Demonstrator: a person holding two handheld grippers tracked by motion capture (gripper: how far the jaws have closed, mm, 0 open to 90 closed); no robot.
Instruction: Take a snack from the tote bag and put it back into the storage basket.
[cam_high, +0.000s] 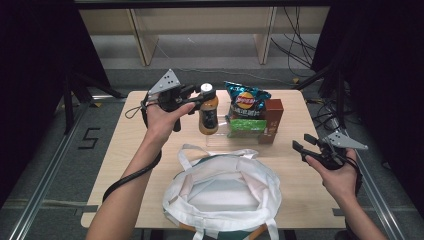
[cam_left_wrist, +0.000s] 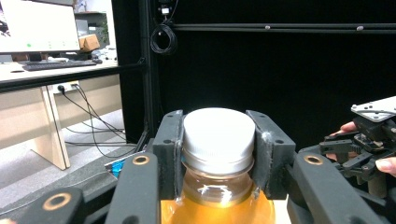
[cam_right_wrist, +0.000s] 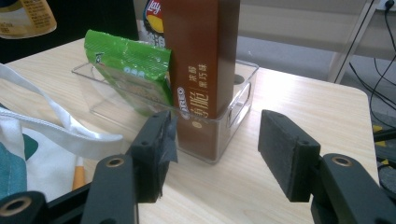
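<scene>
From above, the left claw (cam_high: 199, 99) grips a clear bottle of amber drink (cam_high: 208, 116) by its neck, lifted above the pale wooden table (cam_high: 125, 145) beside a clear plastic bin (cam_high: 220, 140). The left gripper view shows jaws clamping under its white cap (cam_left_wrist: 218, 135). The right gripper view shows the right claw (cam_right_wrist: 215, 154) spread, holding nothing, facing a tall brown carton (cam_right_wrist: 201, 60).

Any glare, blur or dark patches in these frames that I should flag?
Left gripper view: the bottle cap is blown out white, with a glint on its neck. Right gripper view: the near jaws are slightly soft, the brown carton sharp. High view: evenly lit table, black surroundings.
</scene>
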